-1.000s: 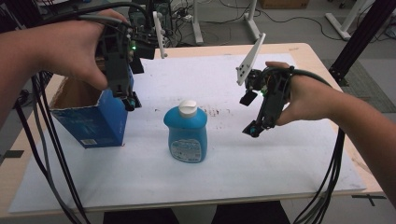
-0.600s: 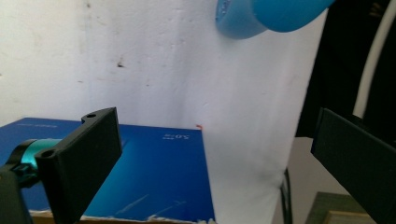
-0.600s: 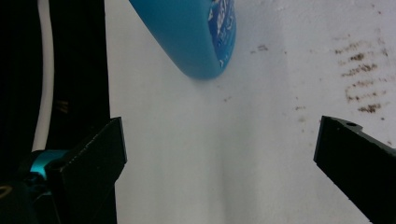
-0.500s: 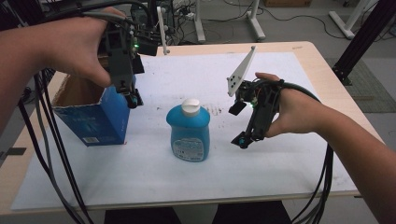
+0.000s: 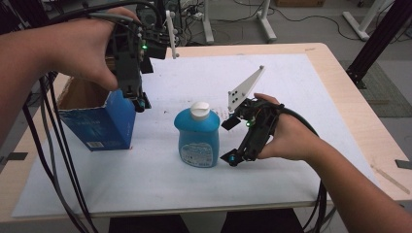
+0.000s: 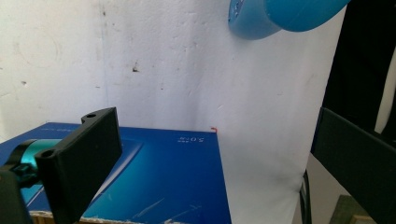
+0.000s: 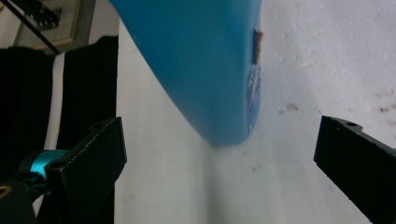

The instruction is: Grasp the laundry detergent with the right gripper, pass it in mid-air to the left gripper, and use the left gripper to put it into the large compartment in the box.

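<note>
A blue bottle [image 5: 197, 141] with a white cap stands upright mid-table on the white sheet [image 5: 160, 184]. My right gripper [image 5: 229, 140] is just to its right, open, one jaw toward the bottle's shoulder and one toward its base. In the right gripper view the bottle [image 7: 201, 60] looms close ahead of the open gripper [image 7: 224, 163], outside the gap. My left gripper [image 5: 140, 101] hovers over the right edge of an open blue box [image 5: 99, 124]. In the left gripper view the gripper [image 6: 217, 158] is open above the box [image 6: 154, 186], the bottle [image 6: 280, 16] farther off.
The white sheet covers most of the wooden table [image 5: 359, 121]. Black cables [image 5: 58, 160] hang down at the left edge beside the box. Metal stand legs [image 5: 265, 19] rise from the floor beyond the far edge.
My right gripper has moved left and nearer the person, closing in on the bottle's right side. The left gripper, box and bottle have hardly moved.
</note>
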`<state>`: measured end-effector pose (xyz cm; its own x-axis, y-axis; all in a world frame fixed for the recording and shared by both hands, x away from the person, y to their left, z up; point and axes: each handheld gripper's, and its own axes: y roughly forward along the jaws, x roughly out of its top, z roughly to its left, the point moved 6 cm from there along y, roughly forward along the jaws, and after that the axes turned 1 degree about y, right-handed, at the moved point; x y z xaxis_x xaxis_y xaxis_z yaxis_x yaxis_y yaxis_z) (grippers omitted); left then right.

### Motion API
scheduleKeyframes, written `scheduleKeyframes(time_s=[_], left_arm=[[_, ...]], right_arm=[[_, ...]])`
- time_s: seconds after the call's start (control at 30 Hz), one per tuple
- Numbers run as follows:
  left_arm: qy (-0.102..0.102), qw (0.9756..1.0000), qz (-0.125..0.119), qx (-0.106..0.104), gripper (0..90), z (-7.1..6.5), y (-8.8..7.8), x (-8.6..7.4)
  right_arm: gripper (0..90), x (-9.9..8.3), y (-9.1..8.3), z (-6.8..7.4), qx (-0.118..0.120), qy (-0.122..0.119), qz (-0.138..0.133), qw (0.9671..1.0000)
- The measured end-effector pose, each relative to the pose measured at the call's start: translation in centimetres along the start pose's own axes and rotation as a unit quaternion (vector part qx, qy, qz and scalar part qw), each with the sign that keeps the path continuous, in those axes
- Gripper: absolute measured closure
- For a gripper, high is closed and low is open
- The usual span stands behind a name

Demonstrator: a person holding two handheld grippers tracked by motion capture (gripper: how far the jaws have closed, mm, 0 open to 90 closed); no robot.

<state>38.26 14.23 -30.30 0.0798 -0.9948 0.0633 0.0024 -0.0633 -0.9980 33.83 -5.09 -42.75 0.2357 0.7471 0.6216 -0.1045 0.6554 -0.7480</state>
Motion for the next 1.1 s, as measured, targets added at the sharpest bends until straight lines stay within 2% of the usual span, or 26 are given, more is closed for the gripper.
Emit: scheduleKeyframes(time_s=[0.23, 0.43, 0.73, 0.87, 0.9, 1.1], left_arm=[[0.007, 0.9999, -0.006, 0.011, 1.8, -0.2, -0.1, 0.0], [0.009, 0.9998, -0.011, 0.013, 1.8, -0.3, -0.1, -0.1], [0.016, 0.9997, -0.015, 0.013, 1.8, -0.4, 0.1, 0.1], [0.019, 0.9996, -0.016, 0.013, 1.8, -0.4, 0.2, 0.1], [0.018, 0.9996, -0.016, 0.012, 1.8, -0.4, 0.1, 0.1], [0.014, 0.9997, -0.017, 0.012, 1.8, -0.4, 0.2, -0.2]], right_arm=[[1.4, 0.4, 1.6, 0.1, -0.007, 0.008, -0.051, 0.9986], [1.4, 0.8, 2.4, 0.1, -0.016, 0.017, -0.089, 0.9957], [1.4, 1.0, 3.6, 0.2, -0.030, 0.014, -0.113, 0.9930], [1.5, 1.2, 4.0, 0.1, -0.039, 0.012, -0.131, 0.9906], [1.5, 1.2, 4.0, 0.1, -0.042, 0.013, -0.142, 0.9888], [3.8, 1.3, 4.2, 0.3, -0.047, 0.013, -0.159, 0.9861]])
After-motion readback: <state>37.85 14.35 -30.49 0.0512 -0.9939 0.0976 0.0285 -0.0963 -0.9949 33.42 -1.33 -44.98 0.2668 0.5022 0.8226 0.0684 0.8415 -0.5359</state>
